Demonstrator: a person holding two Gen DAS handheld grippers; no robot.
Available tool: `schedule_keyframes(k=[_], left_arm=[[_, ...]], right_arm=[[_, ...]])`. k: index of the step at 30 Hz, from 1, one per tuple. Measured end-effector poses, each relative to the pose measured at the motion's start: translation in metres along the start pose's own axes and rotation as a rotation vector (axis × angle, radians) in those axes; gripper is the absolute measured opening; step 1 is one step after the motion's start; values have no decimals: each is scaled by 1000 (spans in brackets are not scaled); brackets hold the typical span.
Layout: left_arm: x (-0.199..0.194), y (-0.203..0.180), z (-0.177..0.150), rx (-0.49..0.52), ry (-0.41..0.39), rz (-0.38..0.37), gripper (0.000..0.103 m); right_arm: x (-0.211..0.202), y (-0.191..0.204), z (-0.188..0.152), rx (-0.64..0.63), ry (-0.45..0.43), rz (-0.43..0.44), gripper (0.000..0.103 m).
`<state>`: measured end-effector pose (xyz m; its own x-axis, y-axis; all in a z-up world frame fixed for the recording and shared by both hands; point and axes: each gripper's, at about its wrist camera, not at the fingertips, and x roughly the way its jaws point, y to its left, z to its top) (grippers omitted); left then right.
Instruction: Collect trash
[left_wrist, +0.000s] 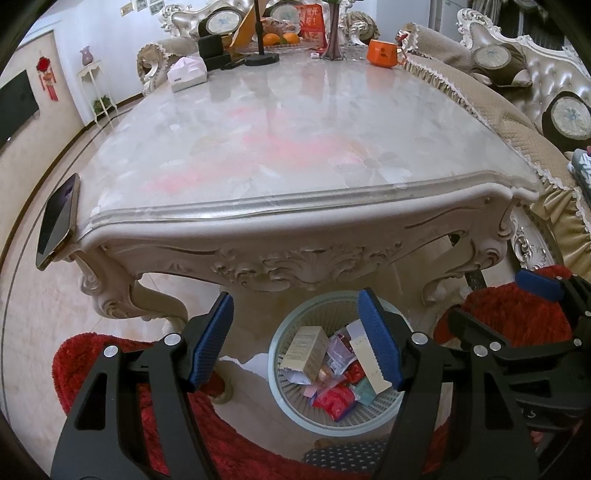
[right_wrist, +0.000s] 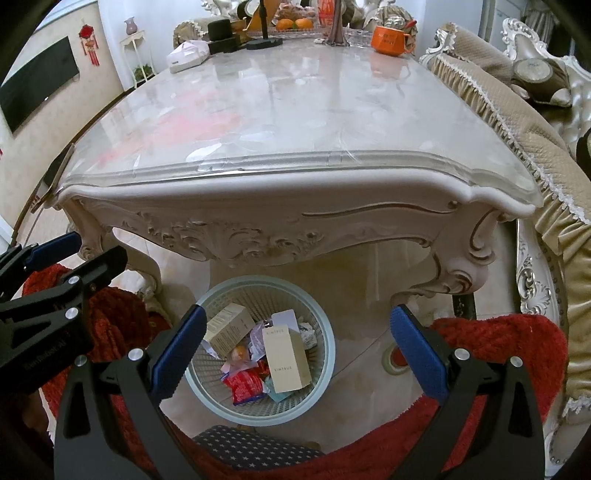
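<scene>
Trash (right_wrist: 258, 354) fills the basket (right_wrist: 317, 387) (under the table edge) below both empty, wide-open grippers (left_wrist: 295, 339) (right_wrist: 295, 347).

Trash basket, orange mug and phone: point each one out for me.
Trash basket (right_wrist: 207, 400), right wrist view, on its pale near rim.
Orange mug (left_wrist: 382, 52), left wrist view, on its side wall.
Phone (left_wrist: 57, 221), left wrist view, on its dark screen.

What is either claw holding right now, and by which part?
Nothing. The left claw and right claw both stand open and empty above the trash basket, where the boxes and wrappers already lie.
</scene>
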<state>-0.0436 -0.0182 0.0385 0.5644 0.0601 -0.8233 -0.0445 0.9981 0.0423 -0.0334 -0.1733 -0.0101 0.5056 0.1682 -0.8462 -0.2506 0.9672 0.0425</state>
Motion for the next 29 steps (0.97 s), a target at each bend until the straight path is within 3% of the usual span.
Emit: schedule_keyframes(k=[6, 11, 13, 14, 29], left_arm=[[2, 1, 1, -5, 17, -25, 68], [2, -2, 0, 24, 16, 17, 69], [2, -2, 0, 24, 8, 47, 81], [1, -2, -1, 22, 0, 55, 83], [3, 3, 0, 9, 14, 23, 83]], right_arm=[[-2, -1, -1, 1, -3, -2, 95], [-2, -1, -2, 5, -1, -4, 95], [-2, -1, -1, 5, 0, -3, 95], [-2, -1, -1, 9, -1, -4, 95], [0, -1, -3, 18, -7, -8, 95]])
